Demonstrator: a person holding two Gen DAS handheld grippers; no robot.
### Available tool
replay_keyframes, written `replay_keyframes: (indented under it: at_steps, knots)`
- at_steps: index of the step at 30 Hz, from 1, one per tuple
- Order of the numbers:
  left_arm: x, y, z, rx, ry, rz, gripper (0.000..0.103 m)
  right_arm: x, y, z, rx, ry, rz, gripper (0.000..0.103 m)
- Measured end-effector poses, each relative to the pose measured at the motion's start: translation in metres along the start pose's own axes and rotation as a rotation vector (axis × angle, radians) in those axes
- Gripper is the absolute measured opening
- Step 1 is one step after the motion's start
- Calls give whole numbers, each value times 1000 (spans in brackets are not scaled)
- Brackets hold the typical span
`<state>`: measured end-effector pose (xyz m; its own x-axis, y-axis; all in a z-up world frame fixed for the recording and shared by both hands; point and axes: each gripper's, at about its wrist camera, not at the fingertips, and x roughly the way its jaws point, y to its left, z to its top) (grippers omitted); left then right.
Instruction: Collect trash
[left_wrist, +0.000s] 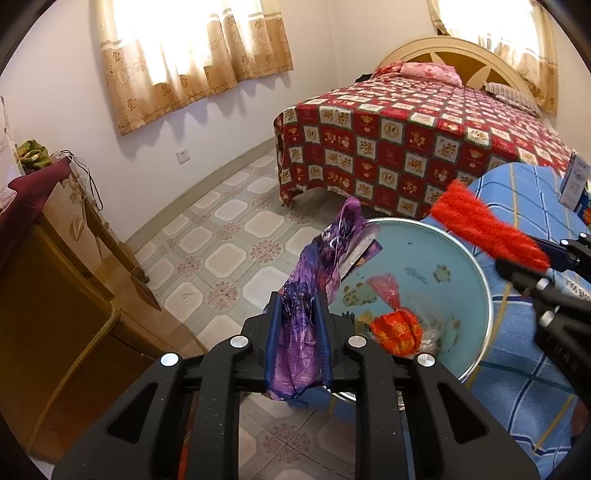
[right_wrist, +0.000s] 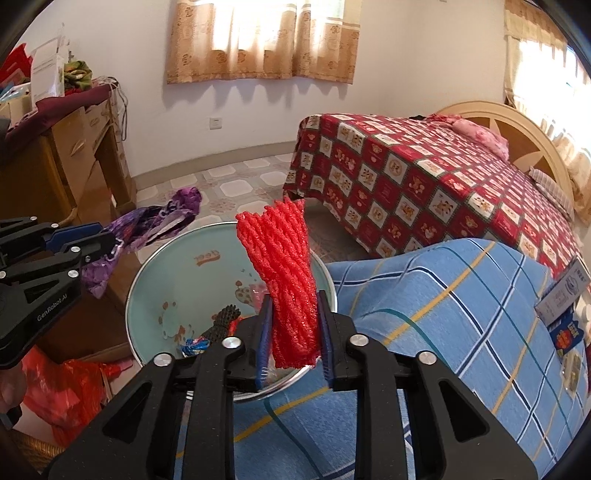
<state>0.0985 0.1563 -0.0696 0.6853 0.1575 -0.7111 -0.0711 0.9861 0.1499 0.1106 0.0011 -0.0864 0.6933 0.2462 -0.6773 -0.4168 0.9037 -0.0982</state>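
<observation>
My left gripper (left_wrist: 298, 306) is shut on a crumpled purple foil wrapper (left_wrist: 317, 273) and holds it over the near rim of a light blue enamel basin (left_wrist: 436, 254). The basin holds a red-orange wrapper (left_wrist: 397, 332) and a pink wrapper (left_wrist: 386, 288). My right gripper (right_wrist: 294, 302) is shut on a red foam net sleeve (right_wrist: 286, 266) above the basin (right_wrist: 177, 280). In the right wrist view the left gripper (right_wrist: 107, 240) and purple wrapper (right_wrist: 155, 221) are at the left. In the left wrist view the red sleeve (left_wrist: 487, 229) is at the right.
The basin sits on a blue checked cloth (right_wrist: 443, 306). A bed with a red patterned cover (left_wrist: 424, 147) stands behind. A wooden cabinet (left_wrist: 55, 295) is at the left. A red plastic bag (right_wrist: 62, 395) lies low left. Small boxes (right_wrist: 565, 302) lie on the cloth.
</observation>
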Motion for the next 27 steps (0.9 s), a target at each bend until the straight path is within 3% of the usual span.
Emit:
replay_keyframes:
  at_steps: [2, 3, 6, 9, 14, 20, 27]
  knots:
    - [-3, -1, 1, -5, -7, -4, 36, 0, -1, -1, 5, -4, -1, 53]
    - [-4, 0, 2, -10, -14, -4, 52, 0, -2, -1, 9, -2, -1, 54]
    - [-9, 0, 3, -15, -32, -5, 58, -7, -6, -2, 30, -15, 3, 61]
    - [-14, 1, 2, -27, -49, 5, 79, -21, -8, -5, 44, -40, -8, 70]
    - [-33, 1, 4, -34, -87, 4, 88, -51, -8, -15, 64, -110, -40, 82]
    - [-64, 1, 9, -51, -168, -3, 90, -86, -19, -24, 103, -181, -74, 83]
    - [-78, 1, 11, -59, -199, 0, 93, -111, -34, -27, 140, -224, -100, 84]
